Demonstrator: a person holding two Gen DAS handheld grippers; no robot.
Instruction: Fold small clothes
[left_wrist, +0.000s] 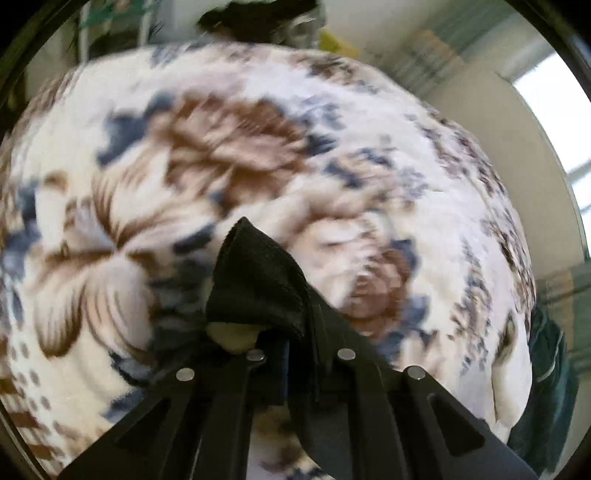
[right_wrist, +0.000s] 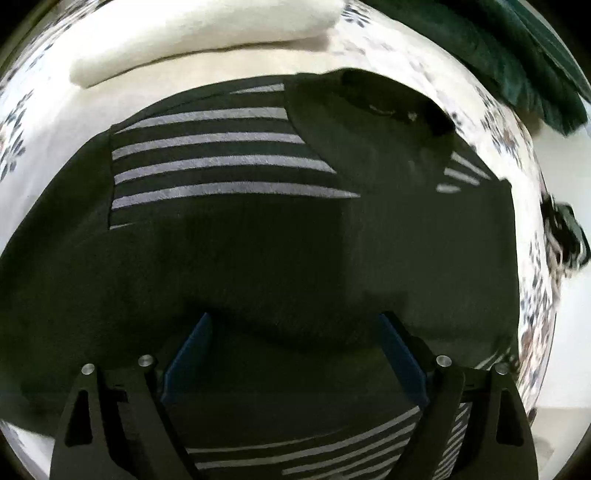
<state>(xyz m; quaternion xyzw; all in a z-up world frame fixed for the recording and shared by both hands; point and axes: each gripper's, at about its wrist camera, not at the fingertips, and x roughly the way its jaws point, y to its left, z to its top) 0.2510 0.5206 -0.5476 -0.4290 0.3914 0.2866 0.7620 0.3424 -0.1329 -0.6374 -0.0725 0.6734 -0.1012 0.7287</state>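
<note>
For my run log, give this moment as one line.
left gripper: shut on cloth | right gripper: open over shirt

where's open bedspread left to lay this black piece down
Bare floral bedspread fills the left wrist view ahead of the left gripper, shut on black fabric. In the right wrist view, the striped garment crowds the middle; only narrow strips remain beside the white folded cloth and green fabric.

Left tongs (left_wrist: 284, 347): matte black plastic arms, triangular cut-outs near base, four round silver pins across linkage, blue pad edge barely showing. Right tongs (right_wrist: 295, 354): same black frame, long tapered slots, four silver pins, flat blue pads (right_wrist: 192, 354) lining inner faces of both fingers.
</note>
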